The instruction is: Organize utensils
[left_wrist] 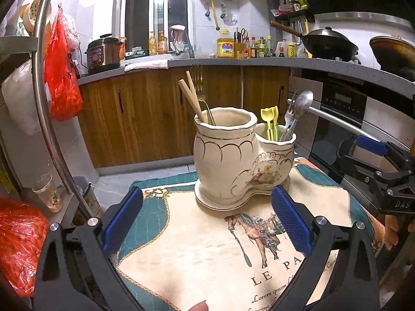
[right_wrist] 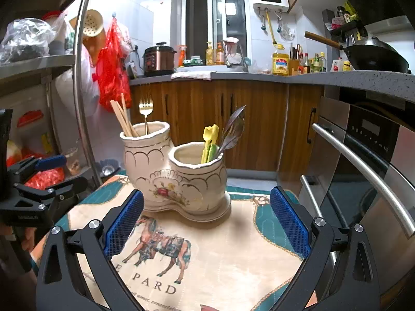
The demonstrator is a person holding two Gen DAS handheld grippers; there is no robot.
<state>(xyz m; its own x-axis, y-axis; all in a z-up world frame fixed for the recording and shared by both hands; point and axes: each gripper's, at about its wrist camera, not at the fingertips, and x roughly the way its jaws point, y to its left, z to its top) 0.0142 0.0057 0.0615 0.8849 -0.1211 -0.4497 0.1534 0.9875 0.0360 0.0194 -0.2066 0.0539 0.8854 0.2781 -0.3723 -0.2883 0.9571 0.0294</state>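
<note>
A cream ceramic double utensil holder (left_wrist: pixel 228 160) (right_wrist: pixel 176 178) stands on a horse-print mat (left_wrist: pixel 202 259) (right_wrist: pixel 220 259). Its taller pot holds wooden chopsticks (left_wrist: pixel 190 98) (right_wrist: pixel 124 119) and a gold fork (left_wrist: pixel 198 80) (right_wrist: pixel 146 110). The lower pot holds yellow plastic utensils (left_wrist: pixel 271 121) (right_wrist: pixel 210 140) plus a silver spoon (left_wrist: pixel 302 103) (right_wrist: pixel 234 127) and fork. My left gripper (left_wrist: pixel 207 220) is open just short of the holder's base, with nothing between its pads. My right gripper (right_wrist: pixel 206 217) is wide open in front of the lower pot, also with nothing in it.
An oven with a long steel handle (right_wrist: pixel 363 168) (left_wrist: pixel 337 120) sits close on the right. A steel rack pole (left_wrist: pixel 42 90) (right_wrist: pixel 80 90) and red bags (left_wrist: pixel 62 77) stand left. Wooden cabinets (right_wrist: pixel 207 119) and a crowded counter lie behind.
</note>
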